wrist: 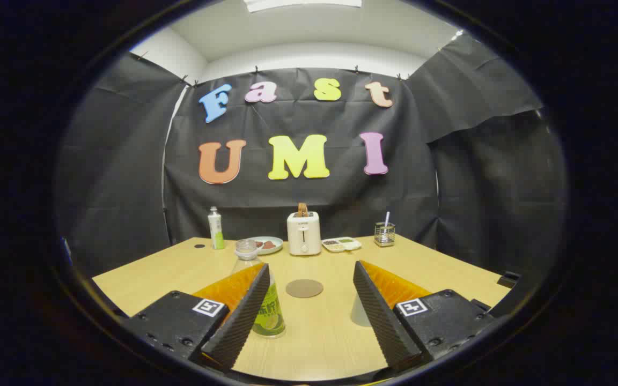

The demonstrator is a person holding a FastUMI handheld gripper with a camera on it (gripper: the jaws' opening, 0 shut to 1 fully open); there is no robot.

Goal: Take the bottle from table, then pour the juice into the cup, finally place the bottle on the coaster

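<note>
Step one, bottle not taken yet. Your gripper is wide open, holding nothing. Juice bottle stands on the table by the left finger, coaster beyond. Shift left, centre it, then close.

Bottle and cup partly behind fingers.

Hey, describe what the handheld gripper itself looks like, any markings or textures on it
The gripper has two wedge-shaped fingers with ribbed inner faces. Each is mounted on a black block fastened with screws and bearing a square black-and-white marker tag.
</note>
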